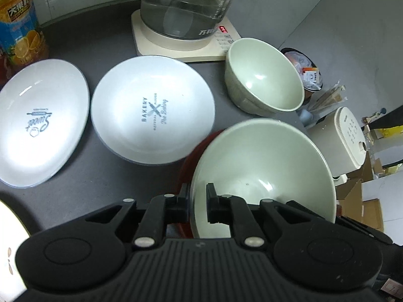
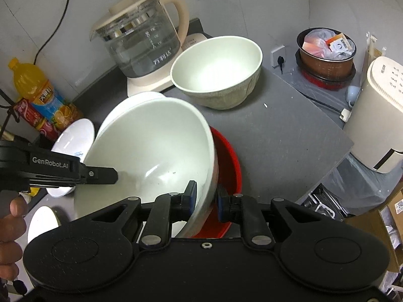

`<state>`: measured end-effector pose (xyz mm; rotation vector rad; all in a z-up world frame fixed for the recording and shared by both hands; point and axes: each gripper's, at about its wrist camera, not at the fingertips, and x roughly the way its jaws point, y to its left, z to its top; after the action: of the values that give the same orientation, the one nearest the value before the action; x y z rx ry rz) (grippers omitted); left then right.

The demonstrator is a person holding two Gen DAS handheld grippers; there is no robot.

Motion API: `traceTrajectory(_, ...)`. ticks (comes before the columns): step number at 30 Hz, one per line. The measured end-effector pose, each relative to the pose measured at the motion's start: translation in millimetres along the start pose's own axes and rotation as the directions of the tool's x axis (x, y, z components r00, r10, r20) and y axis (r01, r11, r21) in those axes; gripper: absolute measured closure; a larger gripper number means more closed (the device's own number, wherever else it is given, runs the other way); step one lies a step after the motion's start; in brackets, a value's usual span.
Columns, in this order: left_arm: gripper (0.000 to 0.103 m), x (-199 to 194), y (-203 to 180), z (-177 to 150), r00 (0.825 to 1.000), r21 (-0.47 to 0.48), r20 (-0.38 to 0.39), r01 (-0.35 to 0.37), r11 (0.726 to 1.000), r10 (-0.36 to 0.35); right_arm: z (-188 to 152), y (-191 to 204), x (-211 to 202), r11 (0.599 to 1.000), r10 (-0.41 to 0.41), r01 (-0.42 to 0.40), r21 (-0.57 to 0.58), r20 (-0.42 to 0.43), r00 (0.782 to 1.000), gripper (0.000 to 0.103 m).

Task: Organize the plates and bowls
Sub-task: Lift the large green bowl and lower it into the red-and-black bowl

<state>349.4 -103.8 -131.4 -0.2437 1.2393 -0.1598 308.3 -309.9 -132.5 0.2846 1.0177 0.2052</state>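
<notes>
A large pale green bowl (image 1: 264, 166) (image 2: 151, 146) hangs tilted over a red bowl (image 2: 230, 158) (image 1: 187, 159) on the dark counter. My left gripper (image 1: 198, 196) is shut on its near rim, one finger outside and one inside; in the right wrist view it (image 2: 110, 175) meets the bowl's left edge. My right gripper (image 2: 206, 197) is shut on the bowl's right rim. A second, deeper green bowl (image 1: 264, 75) (image 2: 219, 75) stands upright behind. Two white printed plates (image 1: 151, 108) (image 1: 37, 123) lie to the left.
A glass kettle (image 1: 186, 5) (image 2: 141, 42) on its cream base stands at the back. Beside the plates are an orange juice bottle (image 1: 20, 25) (image 2: 37, 88) and a red packet. The counter's right edge (image 2: 327, 171) drops toward a white appliance (image 2: 377, 115) and a lined bin (image 2: 327, 58).
</notes>
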Motion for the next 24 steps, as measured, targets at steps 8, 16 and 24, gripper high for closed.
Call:
traceTrajectory(8,0.091,-0.6,1.5,5.5,1.000,0.025,-0.006,0.003,1.000,-0.003,-0.2,0.8,12.1,0.998,-0.059,0.059,0.003,-0.017,0.998,0.083)
traceTrajectory(16,0.079,-14.3,0.1,18.5,0.999,0.031,0.035,0.008,0.999,-0.009,6.5,4.9,9.1,0.999,-0.049,0.049,-0.008,-0.027,0.998,0.068)
traceTrajectory(24,0.054,-21.6,-13.5,33.8,0.996,0.019,0.083,0.020,1.000,-0.022,16.0,3.4,-16.3,0.999,-0.014,0.015,-0.029,0.027,1.000,0.041)
